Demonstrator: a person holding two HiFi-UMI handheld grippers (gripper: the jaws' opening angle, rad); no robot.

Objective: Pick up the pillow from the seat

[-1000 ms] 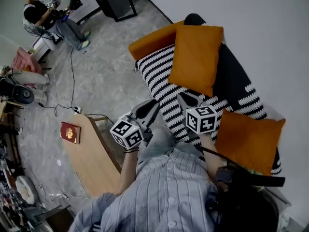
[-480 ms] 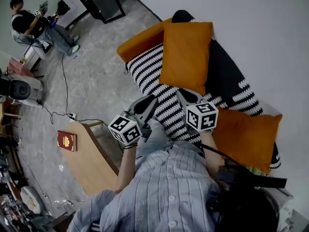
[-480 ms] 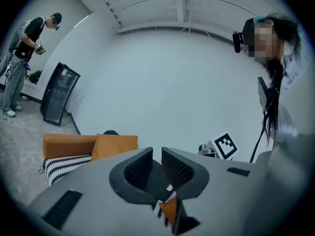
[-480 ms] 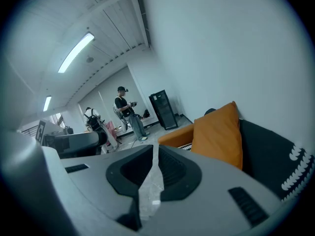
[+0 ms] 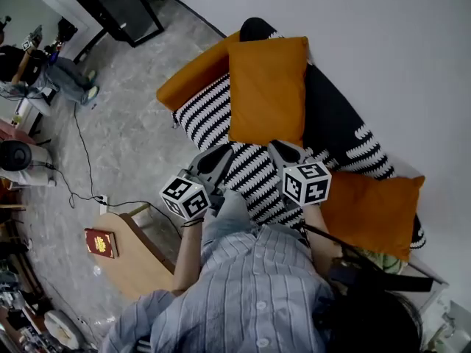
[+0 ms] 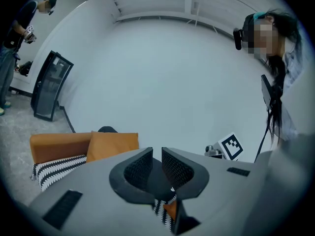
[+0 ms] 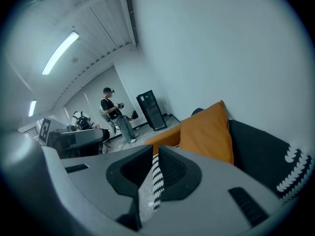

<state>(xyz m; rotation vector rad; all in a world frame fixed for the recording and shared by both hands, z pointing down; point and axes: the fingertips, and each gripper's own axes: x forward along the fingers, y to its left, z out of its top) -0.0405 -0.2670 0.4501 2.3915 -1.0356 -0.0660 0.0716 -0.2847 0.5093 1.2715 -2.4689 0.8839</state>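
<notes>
An orange pillow [image 5: 266, 90] [image 7: 209, 132] [image 6: 112, 144] leans upright against the dark backrest of a sofa whose seat [image 5: 210, 116] is striped black and white. A second orange pillow [image 5: 372, 212] lies at the sofa's near right end. My left gripper [image 5: 218, 155] [image 6: 157, 155] hovers over the seat's front edge, shut with nothing in it. My right gripper [image 5: 282, 149] [image 7: 155, 163] is above the striped seat just below the upright pillow, also shut and empty. Neither gripper touches a pillow.
An orange armrest bolster [image 5: 193, 72] ends the sofa at the far side. A wooden coffee table [image 5: 143, 263] with a red book [image 5: 101, 243] stands at my left. A cable [image 5: 77, 153] crosses the floor. Farther off stand a black cabinet [image 5: 121, 6] and another person [image 7: 112, 109].
Both grippers have moved forward toward the sofa, and the upright pillow now sits closer to them. Their jaws stay shut.
</notes>
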